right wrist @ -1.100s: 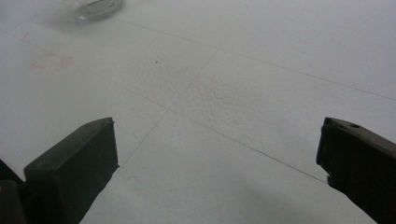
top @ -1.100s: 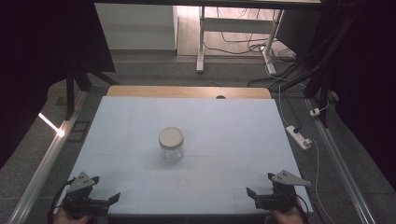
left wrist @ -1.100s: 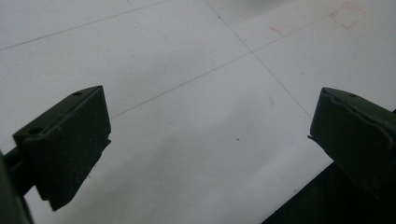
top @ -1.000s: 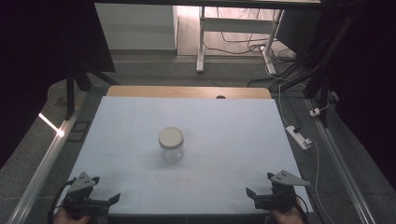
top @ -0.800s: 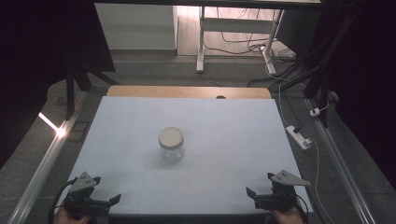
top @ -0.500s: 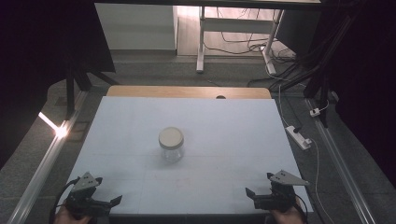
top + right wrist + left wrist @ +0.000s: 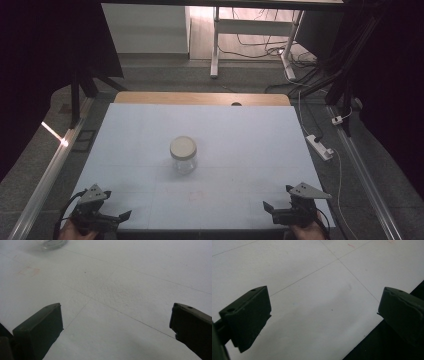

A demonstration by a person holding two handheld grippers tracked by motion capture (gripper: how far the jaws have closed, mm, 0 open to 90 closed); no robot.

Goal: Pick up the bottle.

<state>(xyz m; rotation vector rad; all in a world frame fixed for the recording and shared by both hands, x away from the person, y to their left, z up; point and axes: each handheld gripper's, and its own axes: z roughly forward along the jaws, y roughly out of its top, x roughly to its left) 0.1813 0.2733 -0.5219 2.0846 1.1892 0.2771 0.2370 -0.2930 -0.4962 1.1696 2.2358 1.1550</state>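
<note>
A lidded glass jar stands upright mid-bench; the left tool and right tool sit at the near corners, well apart from it

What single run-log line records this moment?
left gripper: open, empty, near table edge | right gripper: open, empty, near table edge | jar: upright, lidded, mid-table, untouched

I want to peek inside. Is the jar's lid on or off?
On. The jar stands upright mid-table, and its pale round lid sits flat across the top, covering the clear glass below.
</note>
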